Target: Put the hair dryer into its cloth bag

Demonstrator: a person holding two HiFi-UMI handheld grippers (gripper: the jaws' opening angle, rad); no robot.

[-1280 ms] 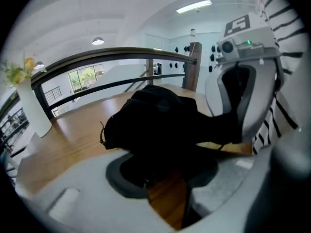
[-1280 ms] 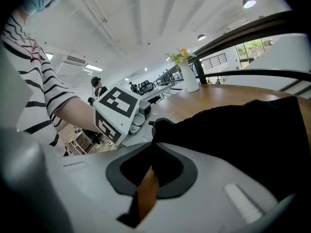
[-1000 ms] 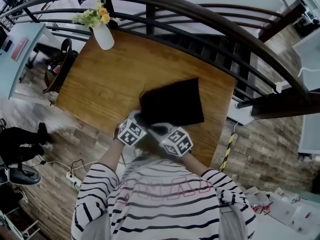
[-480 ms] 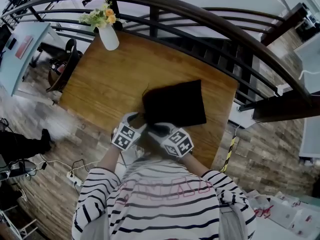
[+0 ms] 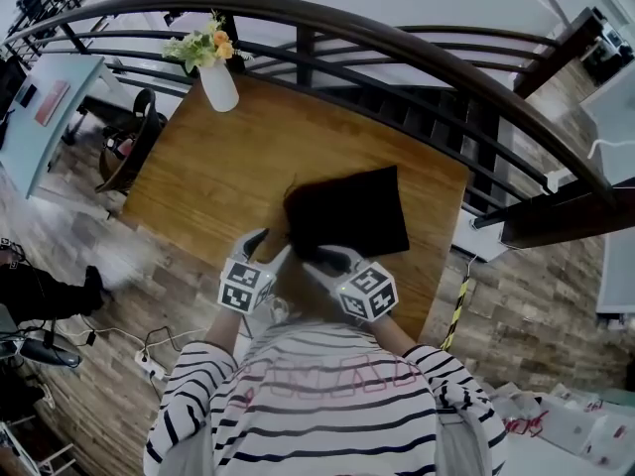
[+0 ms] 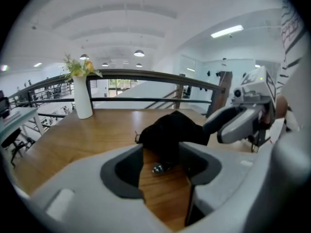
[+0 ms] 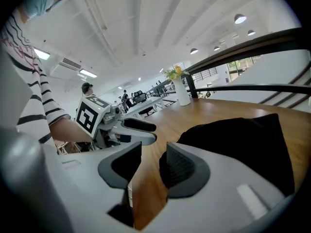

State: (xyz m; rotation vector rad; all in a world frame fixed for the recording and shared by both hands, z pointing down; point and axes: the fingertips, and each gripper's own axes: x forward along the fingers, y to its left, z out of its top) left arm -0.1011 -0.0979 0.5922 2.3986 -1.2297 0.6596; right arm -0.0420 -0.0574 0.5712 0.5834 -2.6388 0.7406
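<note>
The black cloth bag lies bulging on the wooden table; no hair dryer shows outside it. My left gripper hovers open just off the bag's near left corner. In the left gripper view the bag sits beyond the jaws, with a small shiny cord end on the wood between them. My right gripper hangs at the bag's near edge. Its jaws are opening, with only bare wood between them; the bag lies to their right.
A white vase with flowers stands at the table's far left corner. A dark curved railing runs behind the table. The table's near edge is right under both grippers, with the floor below.
Both grippers have lifted and drawn back from the bag's near edge toward me. The right jaws have spread apart and let go of the bag.
</note>
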